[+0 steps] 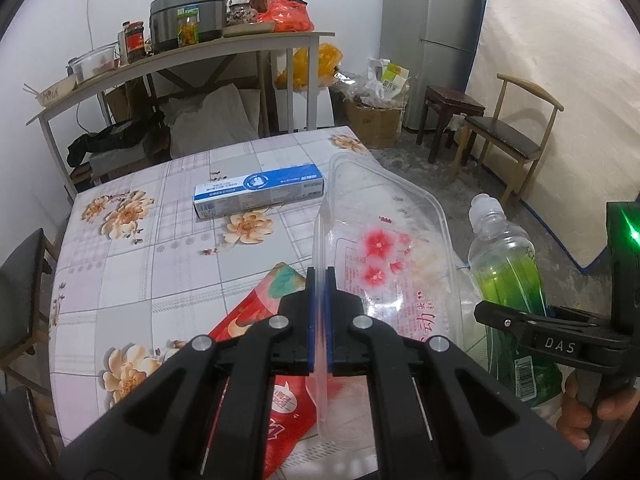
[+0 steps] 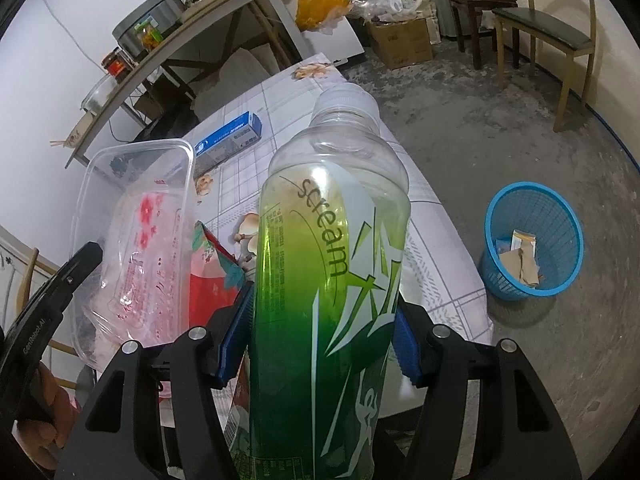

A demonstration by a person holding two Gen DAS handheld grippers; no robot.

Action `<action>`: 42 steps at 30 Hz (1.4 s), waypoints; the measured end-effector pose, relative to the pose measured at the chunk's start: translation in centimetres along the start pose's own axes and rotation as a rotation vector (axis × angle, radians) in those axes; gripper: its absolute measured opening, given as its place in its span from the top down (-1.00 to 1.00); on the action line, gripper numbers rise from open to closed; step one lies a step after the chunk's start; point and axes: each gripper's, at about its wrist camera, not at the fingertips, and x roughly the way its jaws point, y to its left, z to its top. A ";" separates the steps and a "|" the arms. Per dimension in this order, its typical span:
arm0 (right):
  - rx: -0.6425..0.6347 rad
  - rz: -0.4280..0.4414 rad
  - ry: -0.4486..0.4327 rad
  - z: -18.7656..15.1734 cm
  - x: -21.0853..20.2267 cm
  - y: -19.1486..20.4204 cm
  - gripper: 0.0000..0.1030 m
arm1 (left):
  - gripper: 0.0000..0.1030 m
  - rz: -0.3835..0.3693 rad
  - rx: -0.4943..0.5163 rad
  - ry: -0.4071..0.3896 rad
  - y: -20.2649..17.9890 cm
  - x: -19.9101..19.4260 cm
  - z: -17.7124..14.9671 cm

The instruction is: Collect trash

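Observation:
My left gripper [image 1: 320,280] is shut on the rim of a clear plastic food container [image 1: 384,240] and holds it tilted above the table; the container also shows in the right wrist view [image 2: 132,216]. My right gripper [image 2: 320,332] is shut on an empty green-labelled plastic bottle [image 2: 328,248], held upright above the table edge; it shows at the right of the left wrist view [image 1: 508,264]. A red snack wrapper [image 1: 248,320] and a blue and white carton [image 1: 260,190] lie on the floral tablecloth [image 1: 160,264]. A blue waste basket [image 2: 532,240] stands on the floor to the right.
A shelf table [image 1: 180,56] with a rice cooker and jars stands behind the table. A wooden chair [image 1: 516,136], a stool [image 1: 452,108], a cardboard box [image 1: 372,116] and a fridge [image 1: 440,40] stand at the right. Another chair [image 1: 24,288] is at the left.

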 end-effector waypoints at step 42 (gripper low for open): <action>0.257 -0.079 -0.060 2.1 -2.3 -13.7 -0.17 | 0.96 -0.117 0.158 0.050 -10.5 6.7 3.8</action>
